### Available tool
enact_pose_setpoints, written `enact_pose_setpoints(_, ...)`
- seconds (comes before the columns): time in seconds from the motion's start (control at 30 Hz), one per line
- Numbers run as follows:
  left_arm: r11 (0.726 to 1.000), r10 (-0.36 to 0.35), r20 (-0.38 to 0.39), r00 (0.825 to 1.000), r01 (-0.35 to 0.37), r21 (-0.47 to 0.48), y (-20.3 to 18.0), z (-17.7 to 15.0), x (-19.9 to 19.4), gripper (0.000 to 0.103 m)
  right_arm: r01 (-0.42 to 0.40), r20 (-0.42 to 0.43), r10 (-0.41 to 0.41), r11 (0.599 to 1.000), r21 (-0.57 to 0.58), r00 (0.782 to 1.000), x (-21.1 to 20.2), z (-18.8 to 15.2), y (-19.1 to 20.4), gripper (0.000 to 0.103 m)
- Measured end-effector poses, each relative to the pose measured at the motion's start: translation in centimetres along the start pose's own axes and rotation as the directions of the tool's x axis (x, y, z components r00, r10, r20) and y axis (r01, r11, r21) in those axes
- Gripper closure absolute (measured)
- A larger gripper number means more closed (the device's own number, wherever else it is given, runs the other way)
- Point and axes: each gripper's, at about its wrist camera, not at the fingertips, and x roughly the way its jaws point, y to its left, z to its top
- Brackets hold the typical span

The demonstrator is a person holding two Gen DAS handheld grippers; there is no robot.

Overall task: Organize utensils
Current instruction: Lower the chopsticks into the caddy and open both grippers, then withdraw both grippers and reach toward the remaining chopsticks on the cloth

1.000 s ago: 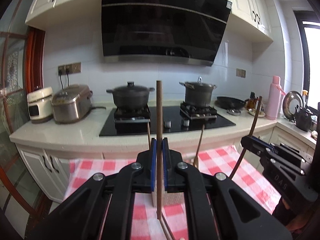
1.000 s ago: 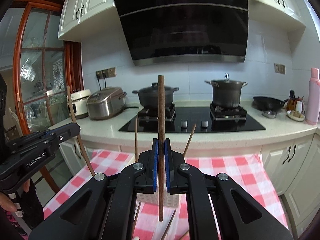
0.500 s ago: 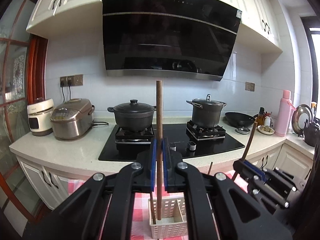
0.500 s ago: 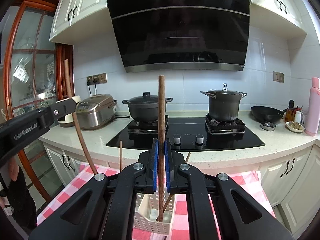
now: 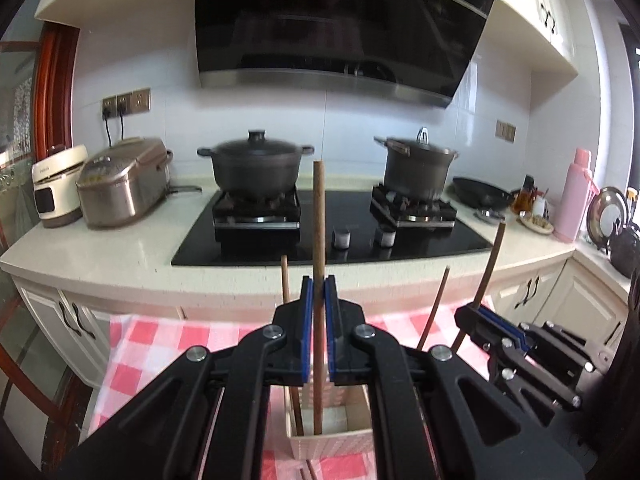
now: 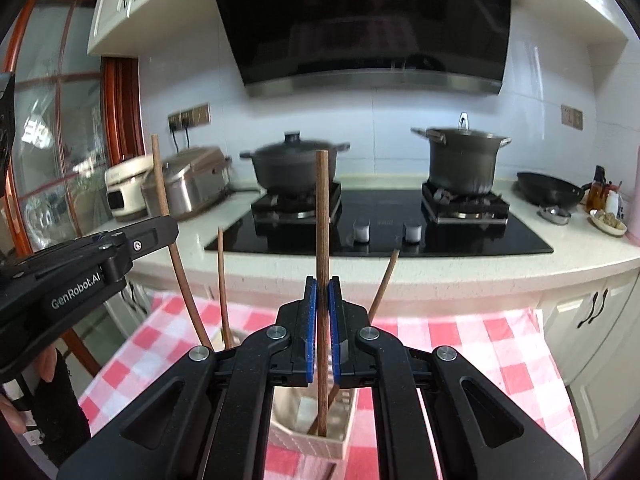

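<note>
My left gripper (image 5: 319,292) is shut on a brown wooden chopstick (image 5: 318,216), held upright with its lower tip inside the white slotted utensil holder (image 5: 332,442). My right gripper (image 6: 322,292) is shut on another upright chopstick (image 6: 322,208), its tip down in the same holder (image 6: 308,438). Two more chopsticks (image 5: 285,280) (image 5: 436,304) lean in the holder. Each gripper shows in the other's view, the right one (image 5: 472,314) at the right, the left one (image 6: 160,228) at the left.
The holder stands on a red-and-white checked cloth (image 5: 160,344). Behind it runs a counter with a black hob (image 5: 332,232), two pots (image 5: 256,164) (image 5: 416,164), a rice cooker (image 5: 124,180) and a pink flask (image 5: 576,192). More chopsticks lie on the cloth below the holder.
Both grippers have come down with their chopsticks, and the tips now sit deeper in the holder. The view has dropped back toward the table.
</note>
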Motion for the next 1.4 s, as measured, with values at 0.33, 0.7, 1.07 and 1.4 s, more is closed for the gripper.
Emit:
enact_pose_setpoints(0.33, 0.997, 0.063, -0.038, 0.997, -0.064, -0.037, 1.9, -1.1, 2.5, 0.074, 0.019, -0.078, -0.018, 1.0, 0.011, 0.997, 3.5, -1.0, -0.6, 0.086)
enact_pose_setpoints(0.7, 0.99, 0.134, 0.005, 0.991, -0.134, -0.046, 3.4, -3.4, -0.8, 0.038, 0.065, -0.046, -0.064, 0.998, 0.002, 0.997, 0.2, -2.6, -1.5, 0.076)
enact_pose_setpoints(1.07, 0.977, 0.215, 0.011, 0.977, -0.215, 0.004, 3.0, -11.1, -4.3, 0.006, 0.093, -0.073, -0.089, 0.994, 0.05, 0.993, -4.5, -8.0, -3.6, 0.06)
enact_pose_setpoints(1.4, 0.975, 0.22, -0.088, 0.972, -0.219, 0.022, 3.3, -18.1, -4.9, 0.005, 0.114, -0.137, -0.101, 0.99, 0.086, 0.985, -6.5, -13.6, -4.0, 0.054)
